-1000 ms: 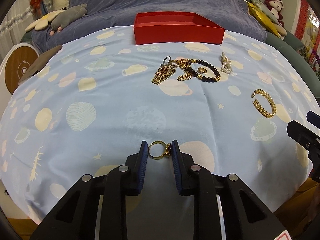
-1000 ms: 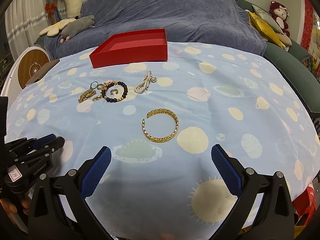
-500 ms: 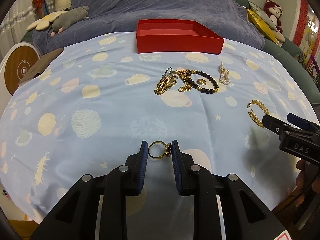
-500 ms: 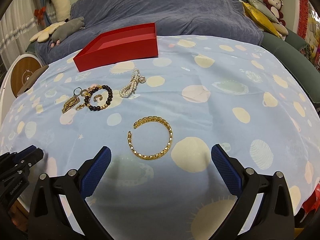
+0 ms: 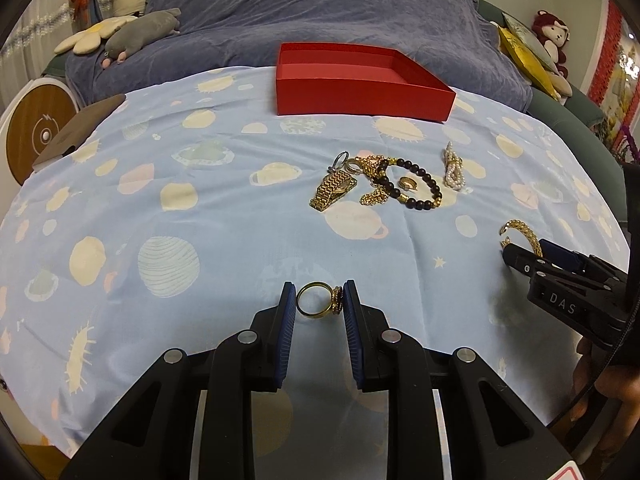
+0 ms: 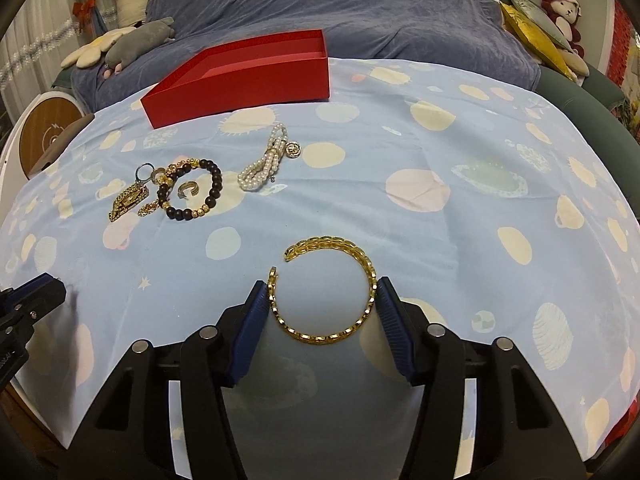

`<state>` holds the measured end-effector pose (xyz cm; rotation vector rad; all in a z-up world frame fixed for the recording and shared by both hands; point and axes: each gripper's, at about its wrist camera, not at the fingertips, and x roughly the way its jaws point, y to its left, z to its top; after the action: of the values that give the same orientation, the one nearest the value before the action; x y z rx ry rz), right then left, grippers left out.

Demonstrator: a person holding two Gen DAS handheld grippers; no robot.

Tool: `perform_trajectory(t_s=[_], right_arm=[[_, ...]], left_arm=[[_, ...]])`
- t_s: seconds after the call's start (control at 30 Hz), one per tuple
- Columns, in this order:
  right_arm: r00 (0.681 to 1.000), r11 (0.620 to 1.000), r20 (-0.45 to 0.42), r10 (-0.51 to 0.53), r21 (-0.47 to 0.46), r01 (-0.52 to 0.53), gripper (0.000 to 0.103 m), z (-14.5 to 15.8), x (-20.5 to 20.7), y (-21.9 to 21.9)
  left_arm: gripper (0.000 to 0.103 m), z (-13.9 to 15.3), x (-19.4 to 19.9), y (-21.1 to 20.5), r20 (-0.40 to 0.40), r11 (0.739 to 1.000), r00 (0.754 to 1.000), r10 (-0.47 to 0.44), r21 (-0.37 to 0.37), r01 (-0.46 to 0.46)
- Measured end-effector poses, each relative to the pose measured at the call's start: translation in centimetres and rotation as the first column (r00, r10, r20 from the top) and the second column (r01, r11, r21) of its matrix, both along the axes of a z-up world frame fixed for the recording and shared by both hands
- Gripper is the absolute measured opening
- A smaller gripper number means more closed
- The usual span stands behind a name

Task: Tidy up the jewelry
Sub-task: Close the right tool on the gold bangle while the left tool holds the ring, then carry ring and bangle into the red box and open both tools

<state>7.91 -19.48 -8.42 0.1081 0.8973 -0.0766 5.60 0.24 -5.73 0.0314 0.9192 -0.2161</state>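
Note:
My left gripper (image 5: 319, 300) is shut on a gold ring (image 5: 318, 300) with a dark stone, held above the blue cloth. My right gripper (image 6: 323, 294) has closed on a gold cuff bracelet (image 6: 326, 288), its pads touching both sides of it. The cuff also shows in the left wrist view (image 5: 522, 232) with the right gripper (image 5: 560, 276) over it. A red open box (image 5: 360, 80) stands at the back; it also shows in the right wrist view (image 6: 240, 76). A pile with a gold watch (image 5: 334, 190), a dark bead bracelet (image 5: 412, 186) and a pearl strand (image 5: 454, 166) lies in the middle.
The blue planet-print cloth (image 5: 160, 208) covers a round table. A blue-covered sofa (image 5: 320, 8) with plush toys (image 5: 132, 36) stands behind. A round wooden device (image 5: 36, 132) stands at the left edge. The left gripper shows in the right wrist view (image 6: 28, 300).
My right gripper moved forward and down to the gold cuff and its jaws closed from wide open onto it. My left gripper rose slightly with the ring in it.

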Motion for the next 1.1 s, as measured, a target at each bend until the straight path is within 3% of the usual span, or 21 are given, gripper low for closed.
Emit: perform_trajectory(t_s=[0.13,0.3,0.5,0.63,0.8,0.9,1.1], right_arm=[[1.0,0.999,0.022,0.021,0.04,-0.021,0.053,1.5,0.8,0.5],[0.995,0.993,0.055,0.086,0.082,-0.09,0.053,5.4,3.7,1.5],[0.983,0.987,0.123,0.136,0.074,-0.146,0.053,10.0,11.1,2.1],[0.973,0.984,0.167,0.159,0.047,-0.169,0.053,11.7,17.2,2.5],[0.973,0.984,0.164,0.162,0.04,-0.171,0.054,11.7,24.6,2.2],[0.979,0.984,0.138,0.148,0.074,-0.16,0.054,10.6,28.4,1.5],[0.993,0.986,0.068,0.098,0.126,-0.106,0.054,7.8,34.0,0.0]], left_arm=[[0.021,0.9,1.5,0.1,0.006,1.0,1.0,0.008,-0.019,-0.008],[0.021,4.4,4.9,-0.3,0.059,1.0,0.998,-0.017,-0.012,0.017],[0.021,9.0,12.4,-1.1,0.124,1.0,0.992,-0.023,-0.017,0.025],[0.021,10.7,18.2,-2.5,0.18,0.999,0.983,-0.031,0.021,0.027],[0.021,10.0,26.1,-4.3,0.144,1.0,0.989,-0.031,0.002,0.031],[0.021,8.7,30.3,-5.2,0.128,1.0,0.992,-0.018,0.028,0.014],[0.021,5.7,36.3,-5.8,0.045,0.999,0.999,0.027,0.017,-0.028]])
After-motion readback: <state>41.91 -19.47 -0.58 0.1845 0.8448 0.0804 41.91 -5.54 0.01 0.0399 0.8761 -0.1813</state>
